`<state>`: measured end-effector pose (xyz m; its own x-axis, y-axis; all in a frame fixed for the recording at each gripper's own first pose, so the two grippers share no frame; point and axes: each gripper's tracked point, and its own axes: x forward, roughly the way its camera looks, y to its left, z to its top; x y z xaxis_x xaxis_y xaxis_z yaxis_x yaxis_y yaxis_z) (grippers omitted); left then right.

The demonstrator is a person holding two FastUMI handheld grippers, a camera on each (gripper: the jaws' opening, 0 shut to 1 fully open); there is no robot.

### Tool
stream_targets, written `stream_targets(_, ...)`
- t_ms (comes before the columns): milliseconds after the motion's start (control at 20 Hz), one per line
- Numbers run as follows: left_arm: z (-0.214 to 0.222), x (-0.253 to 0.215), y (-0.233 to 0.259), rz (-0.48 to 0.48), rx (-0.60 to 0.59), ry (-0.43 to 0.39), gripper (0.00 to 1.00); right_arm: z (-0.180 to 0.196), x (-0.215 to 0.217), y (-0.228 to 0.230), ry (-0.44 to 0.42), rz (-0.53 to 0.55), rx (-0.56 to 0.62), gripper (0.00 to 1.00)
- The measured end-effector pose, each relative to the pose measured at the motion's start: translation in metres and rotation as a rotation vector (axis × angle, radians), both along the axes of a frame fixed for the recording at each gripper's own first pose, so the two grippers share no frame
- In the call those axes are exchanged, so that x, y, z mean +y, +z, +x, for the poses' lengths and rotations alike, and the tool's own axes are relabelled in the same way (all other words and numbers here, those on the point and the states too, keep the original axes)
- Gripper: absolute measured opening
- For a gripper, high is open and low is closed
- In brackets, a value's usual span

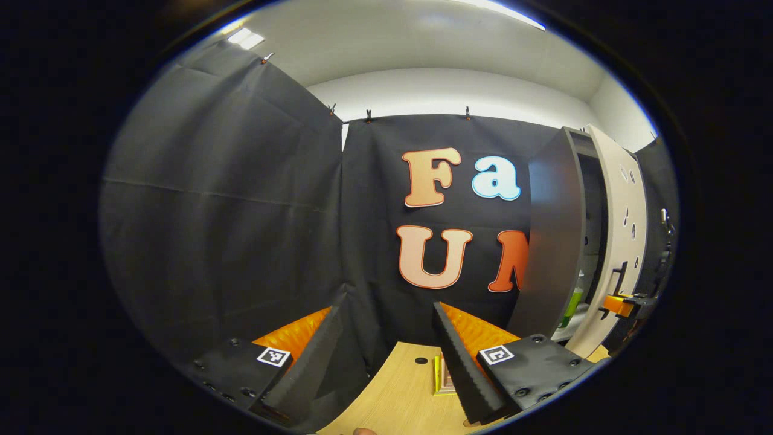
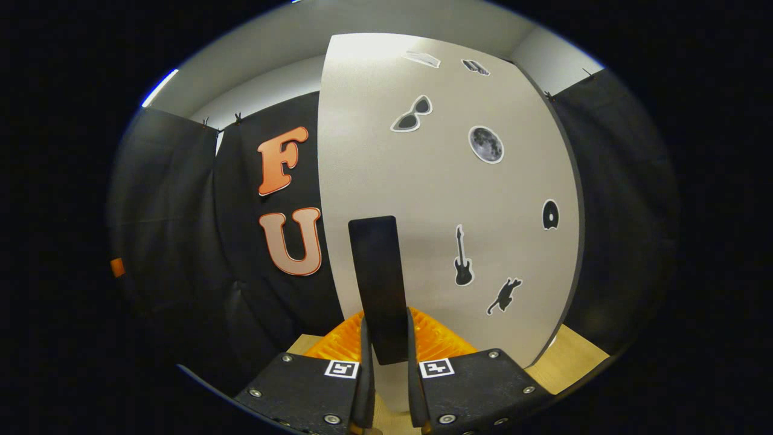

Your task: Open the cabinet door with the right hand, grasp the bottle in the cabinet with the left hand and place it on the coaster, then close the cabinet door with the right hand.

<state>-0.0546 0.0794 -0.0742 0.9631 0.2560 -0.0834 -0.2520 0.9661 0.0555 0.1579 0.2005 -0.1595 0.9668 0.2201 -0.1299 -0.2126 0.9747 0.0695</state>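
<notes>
The tall cabinet (image 1: 549,241) stands at the right of the left gripper view, its pale door (image 1: 622,241) swung partly out. A green bottle (image 1: 572,305) shows through the gap, low inside. My right gripper (image 1: 607,309) is at the door's handle there. In the right gripper view the stickered door (image 2: 453,211) is close ahead, and my right gripper (image 2: 388,345) is shut on its dark upright handle (image 2: 377,284). My left gripper (image 1: 387,305) hangs open over the table with nothing between its fingers. The coaster (image 1: 444,374) lies just beyond them, partly hidden by one finger (image 1: 465,368).
The wooden table (image 1: 398,399) carries the cabinet and the coaster, and its top (image 2: 567,362) shows again beside the door. Black cloth walls close the booth at the left and back. A small dark hole (image 1: 421,360) marks the tabletop near the coaster.
</notes>
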Motion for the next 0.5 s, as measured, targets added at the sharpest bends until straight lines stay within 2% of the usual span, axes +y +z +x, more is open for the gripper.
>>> stream_targets(50,-0.001,-0.001,0.000,0.000,0.003,-0.001,0.98,-0.005,-0.003,0.002,-0.010,-0.006,-0.012,0.22)
stream_targets(300,-0.009,0.001,0.004,0.019,-0.005,0.001,0.96,-0.030,-0.036,0.009,-0.024,-0.007,-0.024,0.22)
stream_targets(350,-0.006,-0.001,0.005,0.013,-0.006,-0.003,0.98,-0.032,-0.038,0.009,-0.029,-0.016,-0.025,0.22)
stream_targets(500,0.000,-0.014,0.001,-0.001,-0.004,-0.029,0.96,-0.038,-0.050,0.009,-0.041,-0.043,-0.031,0.22)
